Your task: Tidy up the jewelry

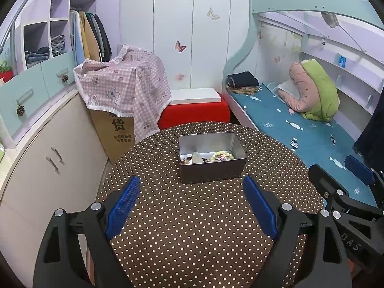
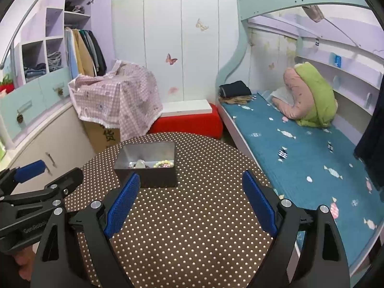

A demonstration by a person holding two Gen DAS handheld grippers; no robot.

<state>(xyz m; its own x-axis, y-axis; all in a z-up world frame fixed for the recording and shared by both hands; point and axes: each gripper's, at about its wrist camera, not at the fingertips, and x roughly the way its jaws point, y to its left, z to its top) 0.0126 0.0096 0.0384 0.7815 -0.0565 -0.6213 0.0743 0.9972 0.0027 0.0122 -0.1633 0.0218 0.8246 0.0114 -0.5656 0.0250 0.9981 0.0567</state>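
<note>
A grey metal tin (image 1: 212,168) stands on the round brown polka-dot table (image 1: 192,228). Inside lie a pale green bead bracelet (image 1: 222,156), a clear stone (image 1: 196,156) and dark beads (image 1: 186,160). My left gripper (image 1: 192,206) is open and empty, just in front of the tin. My right gripper (image 2: 192,204) is open and empty, to the right of the tin (image 2: 146,175), and shows at the right edge of the left wrist view (image 1: 340,184). The bracelet (image 2: 163,163) also shows in the right wrist view. The left gripper (image 2: 40,180) shows at that view's left edge.
A cardboard box under a pink checked cloth (image 1: 120,88) and a red stool (image 1: 194,112) stand behind the table. A bed with a blue sheet (image 1: 300,129) runs along the right. White cabinets (image 1: 48,158) line the left.
</note>
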